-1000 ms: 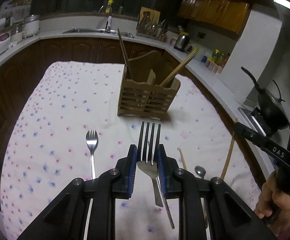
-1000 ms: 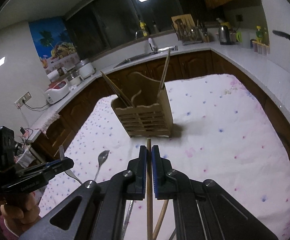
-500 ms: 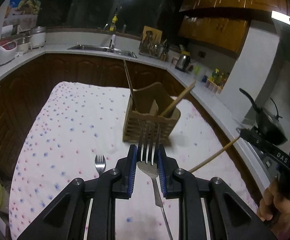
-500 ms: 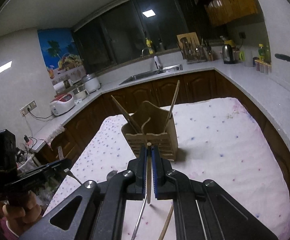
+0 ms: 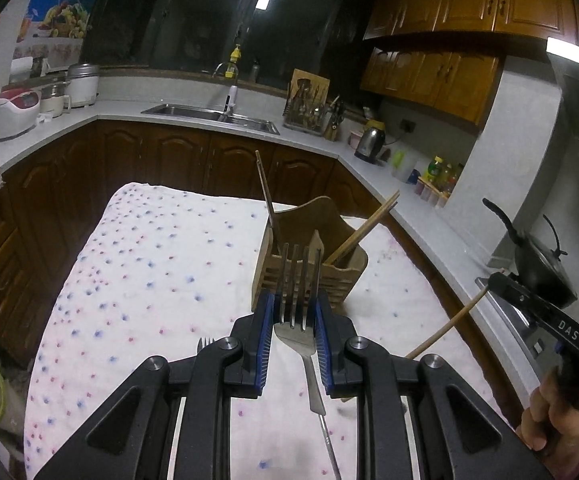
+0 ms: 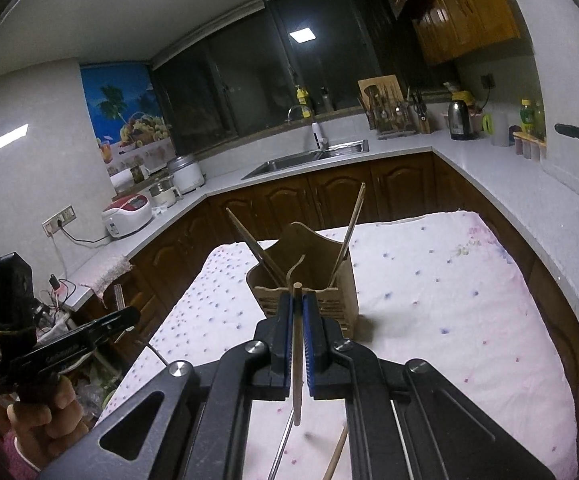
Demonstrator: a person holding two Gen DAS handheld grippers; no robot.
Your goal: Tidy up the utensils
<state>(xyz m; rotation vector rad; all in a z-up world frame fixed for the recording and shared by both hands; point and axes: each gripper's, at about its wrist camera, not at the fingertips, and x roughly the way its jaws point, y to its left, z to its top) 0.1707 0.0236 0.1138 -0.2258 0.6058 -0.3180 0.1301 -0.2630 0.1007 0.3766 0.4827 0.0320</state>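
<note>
The person is holding one claw in each hand, and both claws are carrying something. The left claw (image 5: pixel 295 322) is squeezing a metal fork (image 5: pixel 298 308) by its wide part, with the prongs poking up and the handle hanging down. The right claw (image 6: pixel 297 332) is pinched tight on a wooden chopstick (image 6: pixel 297 344), and the stick's tip is peeking out just above the claw.

Both things are being held in the air above the worktop (image 5: pixel 161 272), which has a spotty white cloth on it. The wooden holder (image 5: pixel 309 256) is standing on the cloth ahead of both claws. Two long sticks are already leaning out of it, one on each side.

I think this is the carrying step. The fork and the chopstick are picked up but not yet put away. The next move calls for bringing each one over the top of the holder. Then each needs tipping so the long end is pointing down into a slot, and only then should the claw be letting go. The holder has walls inside it, so each thing needs its own free slot. The sticks already in there could be getting in the way.

Another fork (image 5: pixel 205 345) is lying on the cloth, half hidden behind the left claw. It is waiting for its turn.
</note>
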